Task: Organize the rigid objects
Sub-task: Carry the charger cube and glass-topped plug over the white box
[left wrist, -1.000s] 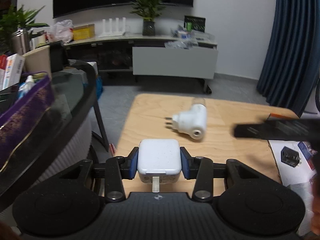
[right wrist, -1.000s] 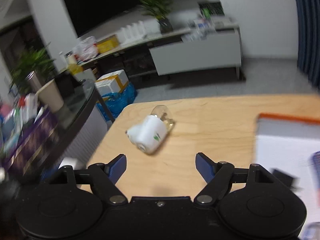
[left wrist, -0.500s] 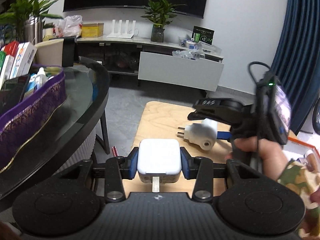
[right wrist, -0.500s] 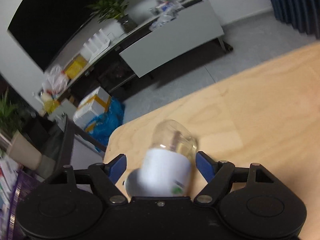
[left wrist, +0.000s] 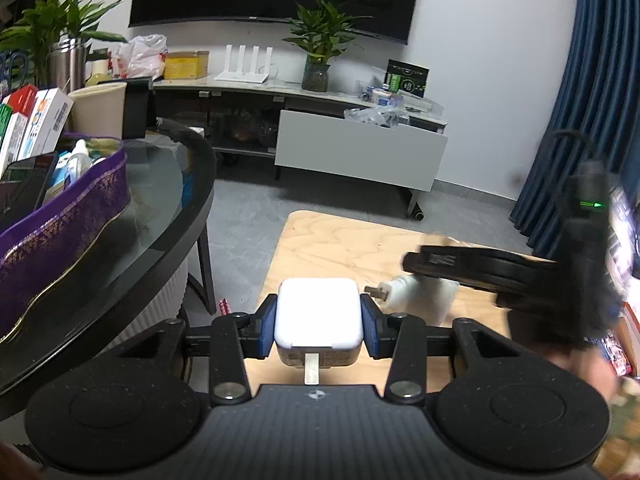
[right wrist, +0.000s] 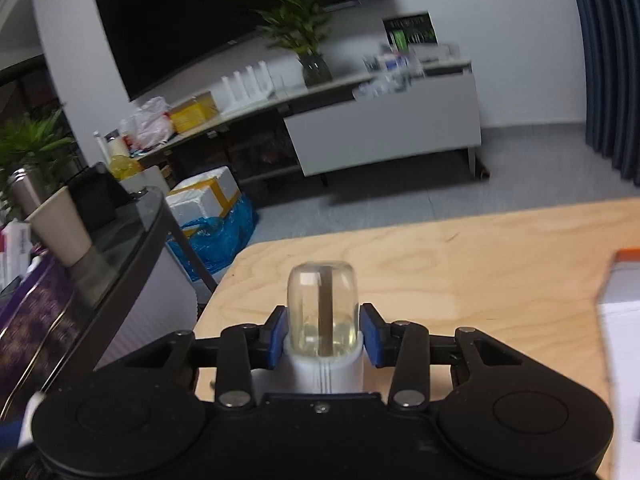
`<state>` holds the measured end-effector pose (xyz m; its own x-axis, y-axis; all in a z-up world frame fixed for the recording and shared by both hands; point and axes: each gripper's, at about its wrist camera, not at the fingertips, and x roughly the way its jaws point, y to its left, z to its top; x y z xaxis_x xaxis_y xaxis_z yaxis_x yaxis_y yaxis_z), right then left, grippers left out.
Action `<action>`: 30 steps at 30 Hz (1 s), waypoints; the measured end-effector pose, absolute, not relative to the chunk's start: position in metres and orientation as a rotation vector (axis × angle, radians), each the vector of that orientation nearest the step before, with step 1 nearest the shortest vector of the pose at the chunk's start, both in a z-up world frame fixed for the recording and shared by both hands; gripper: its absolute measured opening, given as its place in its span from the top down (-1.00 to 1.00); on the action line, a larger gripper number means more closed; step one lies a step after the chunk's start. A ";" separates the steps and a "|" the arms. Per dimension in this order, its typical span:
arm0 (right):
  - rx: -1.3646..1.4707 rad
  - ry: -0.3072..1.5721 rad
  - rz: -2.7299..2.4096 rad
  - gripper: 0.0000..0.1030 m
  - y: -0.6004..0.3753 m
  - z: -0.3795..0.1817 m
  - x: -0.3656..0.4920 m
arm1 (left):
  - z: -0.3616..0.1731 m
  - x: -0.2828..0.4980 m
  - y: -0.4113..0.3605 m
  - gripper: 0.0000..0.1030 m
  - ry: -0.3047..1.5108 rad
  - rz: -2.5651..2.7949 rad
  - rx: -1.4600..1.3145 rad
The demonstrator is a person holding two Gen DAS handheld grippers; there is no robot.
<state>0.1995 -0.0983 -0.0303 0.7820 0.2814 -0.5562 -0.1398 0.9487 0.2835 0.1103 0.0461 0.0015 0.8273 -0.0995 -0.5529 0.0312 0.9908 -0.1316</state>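
The left gripper (left wrist: 319, 322) is clamped on a white charger (left wrist: 319, 314), its blue pads pressing the charger's two sides. The charger's flat face points forward and a metal prong sticks out from its underside toward the camera. It hangs above the near edge of a wooden table (left wrist: 340, 248).

The right gripper (right wrist: 323, 334) has just been closing, and its blue pads now sit tight against a white plug-in device (right wrist: 323, 364) with a clear dome (right wrist: 322, 308) on its front end. The dome pokes out forward between the fingertips; a dark strip runs down its middle and a yellowish tint shows at its base. In the left wrist view the same device (left wrist: 420, 298) appears blurred just right of the charger, its plug pins pointing toward the charger, with the black body of the right gripper lying over it and a hand behind, at the frame's right edge.

The table stretches ahead of both grippers. A white pad with an orange edge (right wrist: 624, 280) lies at its right. To the left stands a dark glass table (left wrist: 160, 208) carrying a purple box (left wrist: 68, 216). Farther back are a white cabinet (left wrist: 360, 156), a plant (left wrist: 320, 56) and a dark screen on the wall.
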 end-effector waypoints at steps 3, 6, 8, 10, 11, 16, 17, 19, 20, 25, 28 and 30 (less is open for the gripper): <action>0.187 0.597 0.212 0.07 -0.111 -0.018 0.170 | 0.002 0.107 0.041 0.17 0.587 -0.085 -0.110; 0.151 0.569 0.200 0.07 -0.125 -0.006 0.136 | 0.004 0.100 0.035 0.17 0.577 -0.111 -0.096; 0.140 0.556 0.192 0.07 -0.136 0.005 0.114 | 0.006 0.093 0.029 0.17 0.572 -0.142 -0.085; 0.125 0.526 0.172 0.07 -0.148 0.018 0.090 | 0.010 0.085 0.020 0.17 0.558 -0.171 -0.063; 0.121 0.514 0.160 0.07 -0.155 0.025 0.078 | 0.012 0.081 0.014 0.17 0.552 -0.181 -0.053; 0.080 0.468 0.103 0.07 -0.190 0.054 0.024 | 0.026 0.052 -0.019 0.17 0.535 -0.248 -0.032; 0.083 0.462 0.093 0.07 -0.199 0.058 0.015 | 0.028 0.047 -0.026 0.17 0.534 -0.260 -0.025; 0.089 0.448 0.064 0.07 -0.217 0.064 -0.002 | 0.034 0.037 -0.039 0.17 0.530 -0.282 -0.019; 0.096 0.441 0.046 0.07 -0.226 0.067 -0.011 | 0.038 0.032 -0.046 0.17 0.525 -0.293 -0.011; 0.135 0.421 -0.025 0.07 -0.270 0.076 -0.046 | 0.052 0.010 -0.082 0.17 0.511 -0.339 0.023; 0.134 0.412 -0.053 0.07 -0.289 0.078 -0.062 | 0.058 0.002 -0.104 0.17 0.515 -0.376 0.037; 0.146 0.411 -0.065 0.07 -0.304 0.079 -0.071 | 0.061 -0.002 -0.119 0.17 0.507 -0.399 0.052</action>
<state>-0.0706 -0.3041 0.0787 0.9150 -0.0331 -0.4021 0.0922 0.9874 0.1285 -0.0025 -0.1186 0.0606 0.7990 -0.3585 -0.4828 0.3842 0.9220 -0.0489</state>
